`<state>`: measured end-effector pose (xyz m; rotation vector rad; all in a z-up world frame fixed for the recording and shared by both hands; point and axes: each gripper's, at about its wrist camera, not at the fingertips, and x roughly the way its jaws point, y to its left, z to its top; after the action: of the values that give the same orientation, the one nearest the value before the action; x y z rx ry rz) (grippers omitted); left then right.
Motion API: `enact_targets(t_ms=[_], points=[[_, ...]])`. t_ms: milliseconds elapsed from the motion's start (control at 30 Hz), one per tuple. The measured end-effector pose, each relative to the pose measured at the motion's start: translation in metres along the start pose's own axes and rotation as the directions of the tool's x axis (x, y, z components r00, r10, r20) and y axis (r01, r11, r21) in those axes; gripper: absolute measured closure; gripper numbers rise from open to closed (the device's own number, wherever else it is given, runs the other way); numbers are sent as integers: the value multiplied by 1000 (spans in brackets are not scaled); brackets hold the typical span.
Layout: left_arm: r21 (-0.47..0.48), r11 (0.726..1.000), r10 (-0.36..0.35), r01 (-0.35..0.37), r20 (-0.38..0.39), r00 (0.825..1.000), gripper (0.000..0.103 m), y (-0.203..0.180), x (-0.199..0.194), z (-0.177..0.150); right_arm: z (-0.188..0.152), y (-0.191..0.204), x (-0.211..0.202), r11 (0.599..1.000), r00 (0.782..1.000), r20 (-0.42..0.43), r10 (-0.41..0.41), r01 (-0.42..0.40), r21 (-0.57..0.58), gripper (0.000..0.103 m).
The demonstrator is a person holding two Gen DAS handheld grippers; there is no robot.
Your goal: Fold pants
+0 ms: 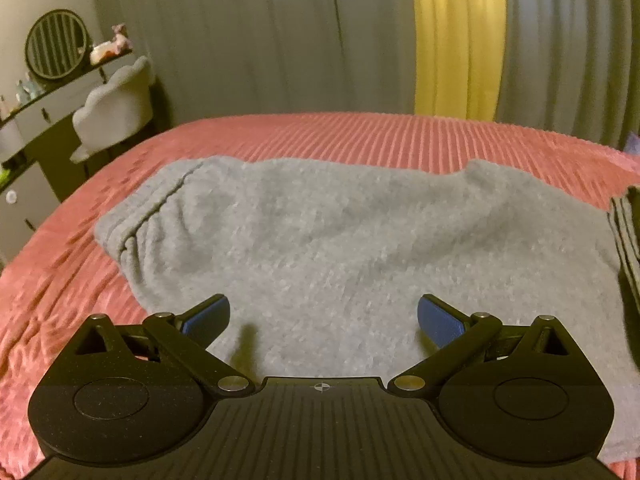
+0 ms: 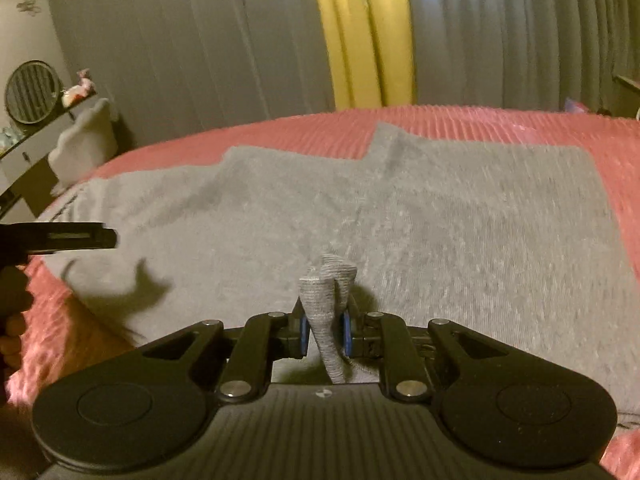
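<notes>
Grey pants [image 1: 320, 232] lie spread across a pink ribbed bedspread [image 1: 360, 136], waistband at the left. My left gripper [image 1: 323, 318] is open and empty, just above the near part of the pants. My right gripper [image 2: 325, 330] is shut on a pinched fold of the grey pants [image 2: 440, 216], which stands up between the blue pads [image 2: 303, 334]. The left gripper's finger [image 2: 72, 236] shows at the left edge of the right wrist view, over the fabric.
Grey and yellow curtains [image 1: 456, 40] hang behind the bed. A dressing table with a round mirror [image 1: 56, 44] and a grey chair [image 1: 116, 108] stand at the far left. Pink bedspread [image 2: 616, 152] is bare around the pants.
</notes>
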<state>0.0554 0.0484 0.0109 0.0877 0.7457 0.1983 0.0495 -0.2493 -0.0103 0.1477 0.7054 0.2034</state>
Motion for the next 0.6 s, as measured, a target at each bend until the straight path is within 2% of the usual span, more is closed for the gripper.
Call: enact_targets(t_ms=[67,167,200,267,300,333,400,467,500,567,600], points=[[-3,1000,-7,7,2,1000,0,0,0,0,-1,-3,-6,1000,1000,-17,5,-5,11,88],[21,1000,2,-2,-4,1000,0,-5,2,-1,-4,-9,8,998,991,-130,13,-6,58,84],[30,1000,7,-6,-7,1000,0,-6,3,-1,-3,-12,7,997,991,-134,23,-12,82,82],[42,999,6,-5,-13,1000,0,-7,2,-3,5,-18,-1,986,988,-126,87,-67,155,57],[44,999,-2,2,-14,1000,0,-7,1,-3,8,-25,-8,970,986,-94,137,-114,215,31],[45,999,-12,12,-13,1000,0,-8,0,-4,10,-34,-19,947,985,-32,172,-156,281,13],[56,998,-30,31,-14,999,0,-11,-1,-4,12,-54,-33,910,982,47,180,-185,372,8],[91,995,-38,39,-14,999,0,-18,0,-6,7,-86,-40,830,974,108,199,-226,510,4],[111,993,-37,38,-15,999,0,-21,1,-7,0,-108,-39,762,975,119,188,-221,608,4],[161,986,-38,41,-20,999,0,-30,2,-11,-17,-145,-29,636,990,48,130,-120,762,4],[184,982,-36,40,-26,999,0,-34,2,-13,-28,-162,-24,584,992,31,126,-99,806,8]])
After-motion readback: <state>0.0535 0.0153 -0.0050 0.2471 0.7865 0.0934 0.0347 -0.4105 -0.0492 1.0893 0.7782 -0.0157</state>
